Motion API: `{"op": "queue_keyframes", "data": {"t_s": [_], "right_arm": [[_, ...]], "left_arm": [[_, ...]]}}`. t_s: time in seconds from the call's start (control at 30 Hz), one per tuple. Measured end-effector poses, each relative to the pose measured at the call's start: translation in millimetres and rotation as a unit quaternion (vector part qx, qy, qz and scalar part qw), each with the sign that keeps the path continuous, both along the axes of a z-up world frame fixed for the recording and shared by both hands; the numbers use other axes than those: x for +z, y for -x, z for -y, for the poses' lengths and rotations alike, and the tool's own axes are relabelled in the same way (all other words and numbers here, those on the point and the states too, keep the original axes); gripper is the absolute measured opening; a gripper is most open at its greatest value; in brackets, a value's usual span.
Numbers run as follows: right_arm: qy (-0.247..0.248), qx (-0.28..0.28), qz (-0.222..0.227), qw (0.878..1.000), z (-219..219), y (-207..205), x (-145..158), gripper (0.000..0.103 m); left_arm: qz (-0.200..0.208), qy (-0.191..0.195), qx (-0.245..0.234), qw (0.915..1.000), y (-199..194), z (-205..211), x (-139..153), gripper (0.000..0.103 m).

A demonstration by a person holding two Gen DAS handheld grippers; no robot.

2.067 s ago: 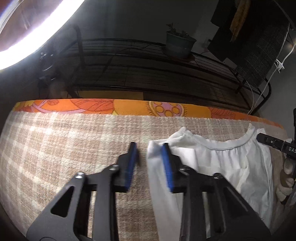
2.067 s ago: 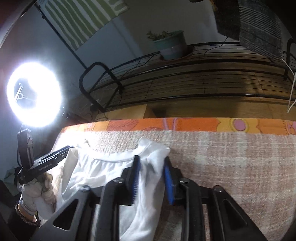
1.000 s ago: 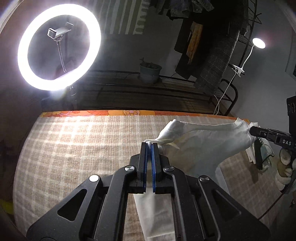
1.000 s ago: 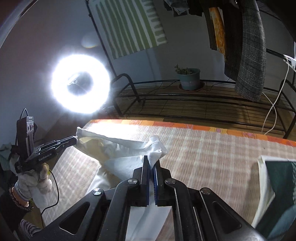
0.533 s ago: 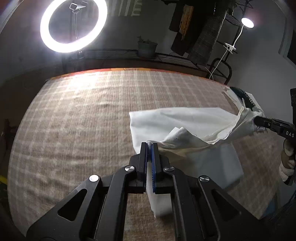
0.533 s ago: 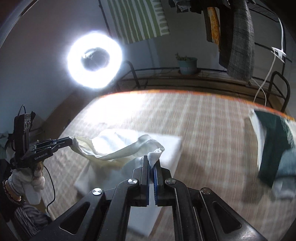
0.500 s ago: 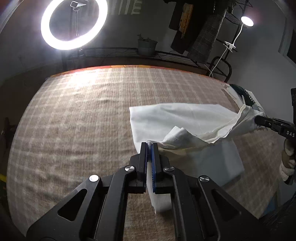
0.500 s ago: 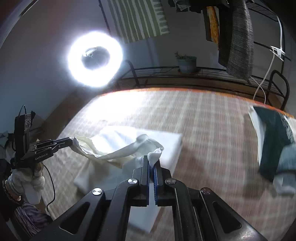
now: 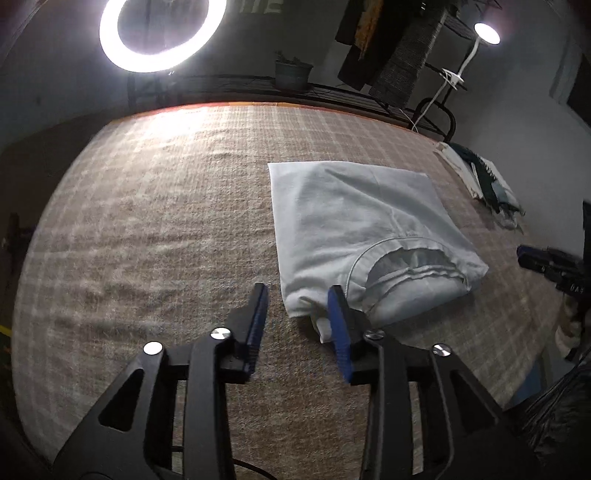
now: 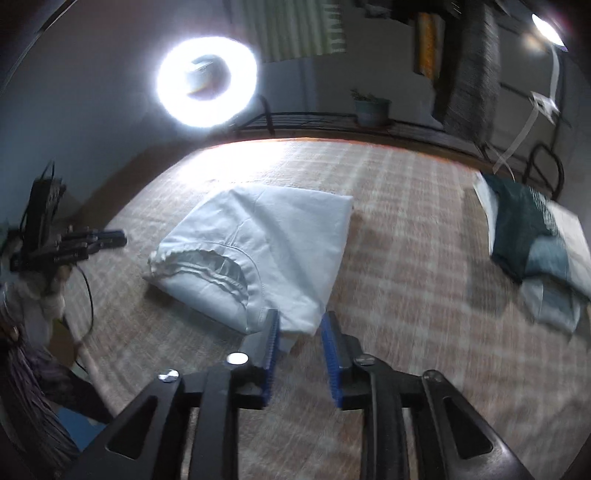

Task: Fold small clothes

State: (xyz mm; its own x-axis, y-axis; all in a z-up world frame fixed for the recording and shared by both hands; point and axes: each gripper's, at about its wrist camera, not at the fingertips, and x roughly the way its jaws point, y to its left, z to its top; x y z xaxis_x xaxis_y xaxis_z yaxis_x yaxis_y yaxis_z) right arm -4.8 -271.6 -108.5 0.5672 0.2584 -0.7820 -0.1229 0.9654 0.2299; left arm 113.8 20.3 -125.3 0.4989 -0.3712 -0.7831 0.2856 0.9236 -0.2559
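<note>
A white garment [image 9: 354, 225] lies folded over on the checked blanket [image 9: 166, 221], its neckline towards the near edge. My left gripper [image 9: 297, 295] is open and empty, just in front of the garment's near left corner. In the right wrist view the same garment [image 10: 266, 243] lies flat, and my right gripper [image 10: 299, 319] is open and empty at its near right corner. Each gripper also shows in the other's view: the right one at the right edge [image 9: 546, 260], the left one at the left edge [image 10: 92, 238].
A pile of folded dark green and light clothes [image 10: 532, 229] lies at the blanket's right side, also in the left wrist view [image 9: 484, 181]. A bright ring light [image 9: 160, 33] and a black metal rack with a plant pot [image 9: 293, 74] stand behind the blanket.
Both grippers brought the garment's top edge down towards the near side, folding it over, then opened and let go. The garment now lies flat on the blanket.
</note>
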Motion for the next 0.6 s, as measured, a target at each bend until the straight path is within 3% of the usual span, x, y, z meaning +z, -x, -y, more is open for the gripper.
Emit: {"op": "queue_keyframes", "data": {"t_s": [0.13, 0.23, 0.37, 0.43, 0.47, 0.5, 0.53, 0.57, 0.6], "right_arm": [[-0.075, -0.052, -0.052, 0.995, 16, -12, -26, 0.049], [-0.135, -0.073, -0.086, 0.984, 22, -22, -45, 0.050], [-0.180, -0.083, -0.110, 0.974, 22, -34, -65, 0.048], [-0.192, -0.078, -0.115, 0.972, 19, -38, -69, 0.043], [-0.197, -0.073, -0.116, 0.971, 16, -39, -69, 0.031], [-0.194, -0.070, -0.116, 0.972, 14, -40, -69, 0.025], [-0.188, -0.068, -0.112, 0.973, 11, -41, -67, 0.022], [-0.185, -0.065, -0.108, 0.975, 10, -41, -65, 0.014], [-0.185, -0.065, -0.105, 0.975, 10, -41, -63, 0.009]], "left_arm": [[-0.090, 0.087, 0.053, 0.9907, -23, -16, -26, 0.041], [-0.140, 0.125, 0.073, 0.9795, -32, -18, -49, 0.041], [-0.161, 0.160, 0.105, 0.9683, -42, -21, -64, 0.041], [-0.159, 0.176, 0.114, 0.9648, -44, -24, -64, 0.041], [-0.156, 0.179, 0.116, 0.9644, -46, -24, -63, 0.038], [-0.150, 0.182, 0.116, 0.9648, -46, -24, -61, 0.020], [-0.149, 0.181, 0.114, 0.9654, -48, -24, -60, 0.009], [-0.149, 0.182, 0.111, 0.9656, -49, -23, -60, 0.001], [-0.148, 0.186, 0.107, 0.9654, -49, -22, -59, 0.001]]}}
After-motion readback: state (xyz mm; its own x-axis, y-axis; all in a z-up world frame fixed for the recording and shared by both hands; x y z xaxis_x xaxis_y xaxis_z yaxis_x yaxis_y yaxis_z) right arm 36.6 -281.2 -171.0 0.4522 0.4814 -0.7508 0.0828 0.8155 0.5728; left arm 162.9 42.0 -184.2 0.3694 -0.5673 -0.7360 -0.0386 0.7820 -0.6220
